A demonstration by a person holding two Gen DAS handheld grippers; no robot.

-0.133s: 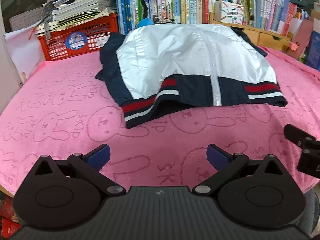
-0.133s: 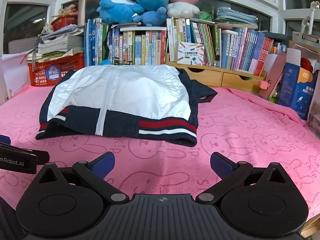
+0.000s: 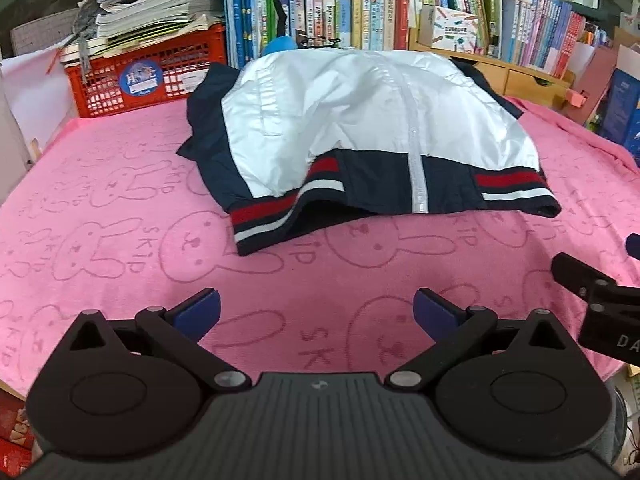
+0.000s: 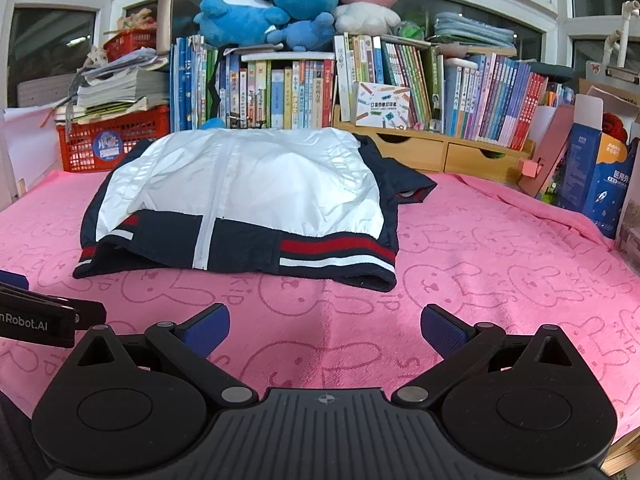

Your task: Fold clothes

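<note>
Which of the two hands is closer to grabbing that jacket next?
Neither clearly: left gripper and right gripper both hang open, short of the jacket. Left faces the loose hem corner, a slight edge.

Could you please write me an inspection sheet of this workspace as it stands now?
Surface: pink rabbit-print towel, mildly wrinkled.
Job's things: white and navy zip-up jacket with red-white stripes, lying partly folded at mid-towel.
Clutter: red plastic crate stacked with papers, at the towel's far left edge.
Grippers: left gripper and right gripper open, short of the jacket, holding nothing.
Cables: nothing seen.
Surroundings: row of upright books; blue and pink plush toys on top.
</note>
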